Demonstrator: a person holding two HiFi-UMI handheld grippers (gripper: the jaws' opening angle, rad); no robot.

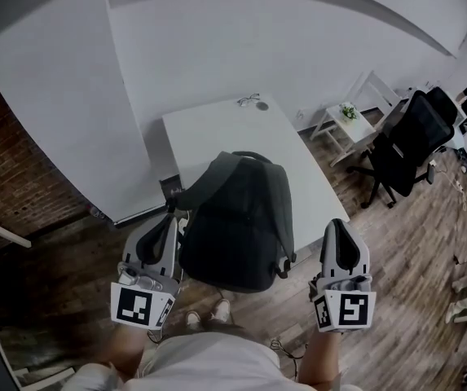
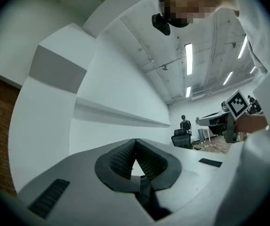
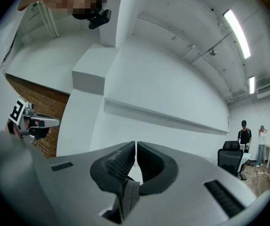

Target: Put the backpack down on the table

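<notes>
A dark grey backpack (image 1: 237, 218) hangs upright between my two grippers, over the near edge of the white table (image 1: 217, 129). My left gripper (image 1: 170, 221) is at its left side, and a shoulder strap (image 1: 191, 195) runs from the pack's top towards it. The left gripper view shows this gripper (image 2: 135, 144) shut, with a dark strap (image 2: 146, 199) pinched low between its pads. My right gripper (image 1: 341, 226) is to the right of the pack. In the right gripper view it (image 3: 135, 146) is shut on a grey strap (image 3: 127, 197).
A small pair of glasses or a cable (image 1: 249, 100) lies at the table's far end. A black office chair (image 1: 408, 141) and a small white side table (image 1: 347, 120) stand to the right on the wooden floor. A brick wall (image 1: 5, 169) is on the left. People stand far off (image 3: 243, 135).
</notes>
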